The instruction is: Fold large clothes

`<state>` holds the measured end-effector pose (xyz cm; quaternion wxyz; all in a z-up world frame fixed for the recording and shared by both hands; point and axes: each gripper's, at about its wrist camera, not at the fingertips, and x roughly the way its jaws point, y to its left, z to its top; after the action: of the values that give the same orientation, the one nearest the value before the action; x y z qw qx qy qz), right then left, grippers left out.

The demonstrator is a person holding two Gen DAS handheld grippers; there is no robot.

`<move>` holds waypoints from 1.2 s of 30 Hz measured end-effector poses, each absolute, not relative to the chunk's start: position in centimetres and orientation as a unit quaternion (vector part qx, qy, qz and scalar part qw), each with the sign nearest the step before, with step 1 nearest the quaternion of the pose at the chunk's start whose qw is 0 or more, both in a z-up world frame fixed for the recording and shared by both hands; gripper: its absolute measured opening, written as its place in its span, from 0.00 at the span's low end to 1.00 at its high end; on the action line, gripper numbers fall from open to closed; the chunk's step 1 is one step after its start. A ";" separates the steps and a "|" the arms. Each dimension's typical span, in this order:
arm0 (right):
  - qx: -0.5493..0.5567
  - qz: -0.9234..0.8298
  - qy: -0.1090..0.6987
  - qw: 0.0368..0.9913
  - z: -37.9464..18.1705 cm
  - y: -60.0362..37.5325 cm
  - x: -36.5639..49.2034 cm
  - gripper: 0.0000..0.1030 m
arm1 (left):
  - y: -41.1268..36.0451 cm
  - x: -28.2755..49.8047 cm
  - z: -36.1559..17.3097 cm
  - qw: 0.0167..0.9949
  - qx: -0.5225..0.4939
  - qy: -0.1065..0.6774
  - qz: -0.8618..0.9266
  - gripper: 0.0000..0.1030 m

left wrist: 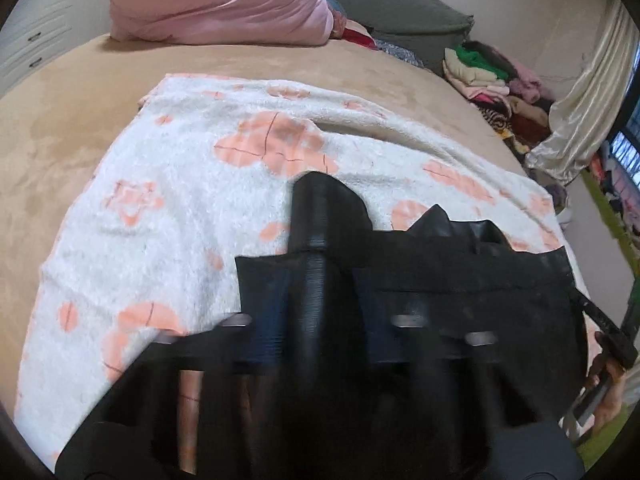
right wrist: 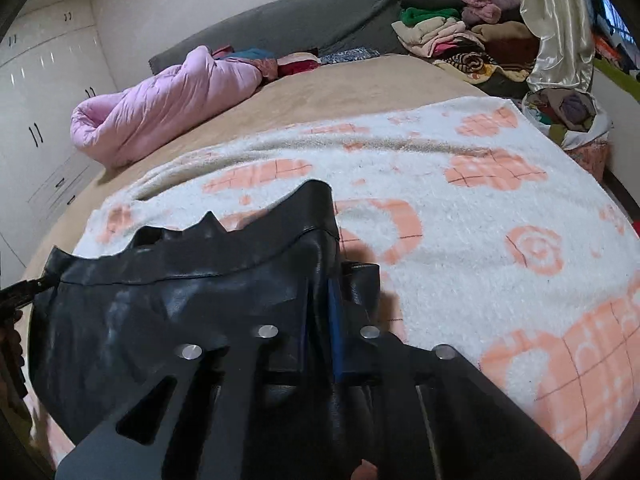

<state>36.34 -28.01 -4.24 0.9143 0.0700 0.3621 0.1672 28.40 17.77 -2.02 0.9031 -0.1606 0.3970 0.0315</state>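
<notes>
The black leather-look garment [right wrist: 160, 304] hangs stretched between my two tools, just above the white blanket with peach flowers [right wrist: 500, 248] that covers the bed. My right tool [right wrist: 332, 280] is clenched on the garment's edge; a fold of it stands up between the pads. My left tool [left wrist: 320, 264] has black material bunched between its fingers, but that view is blurred and I cannot tell whether the pads truly press on it.

My worry is that left side. If the hold is loose, the slick material may slide out as I lay it down, and the top edge would drop crooked. A dark strap [left wrist: 600, 316] trails off the garment's corner; it could get trapped under a fold. The fluffy blanket may also drag at the garment and wrinkle it.

Beneath is a tan bedspread [right wrist: 360, 84], with a rolled pink quilt [right wrist: 160, 104] and a grey headboard cushion [right wrist: 300, 16] at the far end. A heap of clothes [right wrist: 460, 36], a cream curtain [right wrist: 556, 20] and white wardrobes [right wrist: 40, 100] surround the bed.
</notes>
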 end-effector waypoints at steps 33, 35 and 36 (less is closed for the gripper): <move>0.118 0.145 0.424 0.886 -6.6 -30.0 36.5 0.68 | 16.8 30.1 -3.6 0.905 -0.095 0.412 0.051 0.54; 0.118 0.145 0.426 0.885 -6.5 -30.1 36.2 0.69 | 16.4 29.7 -3.3 0.905 -0.086 0.413 0.049 0.61; 0.123 0.149 0.428 0.883 -6.5 -30.2 36.0 0.69 | 16.2 29.4 -3.2 0.906 -0.084 0.411 0.049 0.72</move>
<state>36.01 -30.25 -6.49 0.8831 0.1235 0.4276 0.1486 29.37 16.22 -3.16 0.9062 -0.0844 0.4115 0.0495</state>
